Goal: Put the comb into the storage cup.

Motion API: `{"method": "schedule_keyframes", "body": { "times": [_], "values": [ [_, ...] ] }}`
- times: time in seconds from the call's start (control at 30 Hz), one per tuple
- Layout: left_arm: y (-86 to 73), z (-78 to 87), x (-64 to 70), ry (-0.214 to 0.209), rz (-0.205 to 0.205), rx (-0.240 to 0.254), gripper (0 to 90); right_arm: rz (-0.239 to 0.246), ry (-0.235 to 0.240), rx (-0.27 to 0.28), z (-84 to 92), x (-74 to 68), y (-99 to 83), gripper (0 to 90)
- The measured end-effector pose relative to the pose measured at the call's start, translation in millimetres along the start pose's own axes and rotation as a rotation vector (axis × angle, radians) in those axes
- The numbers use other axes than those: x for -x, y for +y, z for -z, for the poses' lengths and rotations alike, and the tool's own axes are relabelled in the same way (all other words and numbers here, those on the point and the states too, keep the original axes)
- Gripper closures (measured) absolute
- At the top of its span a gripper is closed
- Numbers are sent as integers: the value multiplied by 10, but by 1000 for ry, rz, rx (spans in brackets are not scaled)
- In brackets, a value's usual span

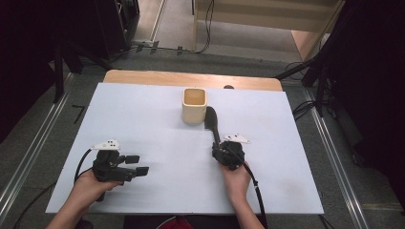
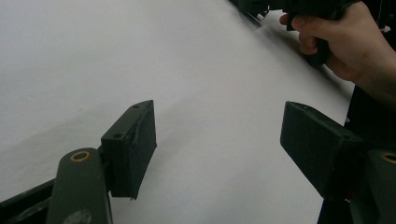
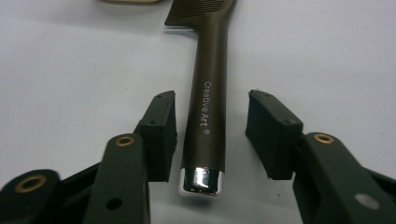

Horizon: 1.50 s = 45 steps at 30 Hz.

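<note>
Right now we have our right gripper (image 3: 212, 135) partly open astride the comb's (image 3: 210, 93) chrome-capped handle end, pads not yet touching, its long axis running straight away from us toward the beige cup (image 1: 194, 106).

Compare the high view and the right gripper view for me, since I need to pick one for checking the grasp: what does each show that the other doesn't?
High view alone: the left gripper, open over bare table, both hands, and the whole beige cup.

Right gripper view alone: "Creative Art" lettering, the chrome end cap, and gaps between the pads and the handle.

Both: the dark comb lying flat, its handle between the right gripper jaws, not yet clamped.
</note>
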State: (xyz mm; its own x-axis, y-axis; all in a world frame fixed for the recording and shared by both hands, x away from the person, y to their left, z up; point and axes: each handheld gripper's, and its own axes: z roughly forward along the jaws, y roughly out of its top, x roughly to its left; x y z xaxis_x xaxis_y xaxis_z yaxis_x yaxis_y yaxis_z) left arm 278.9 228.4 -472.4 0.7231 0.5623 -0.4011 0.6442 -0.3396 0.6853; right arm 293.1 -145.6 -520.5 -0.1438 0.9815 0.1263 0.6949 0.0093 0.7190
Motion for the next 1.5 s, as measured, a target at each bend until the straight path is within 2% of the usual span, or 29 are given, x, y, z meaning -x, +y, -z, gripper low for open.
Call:
{"method": "schedule_keyframes", "body": {
  "times": [0.13,0.2,0.3,0.47,0.97,1.23,1.5],
  "values": [
    [0,1,0,-1,0,1,278,20,-17,-2,2,-23,-6,629],
    [0,-1,0,-1,0,0,278,15,-26,-4,6,-20,-6,676],
    [1,-2,1,-2,0,0,278,8,-21,-4,7,-11,-5,680],
    [2,-5,5,-4,1,-1,278,-31,-9,-4,9,13,3,694],
    [5,-10,3,-4,4,0,278,-60,20,-16,47,141,39,704],
    [16,-18,21,3,-1,1,289,-98,35,11,141,231,88,705],
    [39,-32,33,-4,18,3,288,-109,30,42,263,328,220,705]
  ]
}}
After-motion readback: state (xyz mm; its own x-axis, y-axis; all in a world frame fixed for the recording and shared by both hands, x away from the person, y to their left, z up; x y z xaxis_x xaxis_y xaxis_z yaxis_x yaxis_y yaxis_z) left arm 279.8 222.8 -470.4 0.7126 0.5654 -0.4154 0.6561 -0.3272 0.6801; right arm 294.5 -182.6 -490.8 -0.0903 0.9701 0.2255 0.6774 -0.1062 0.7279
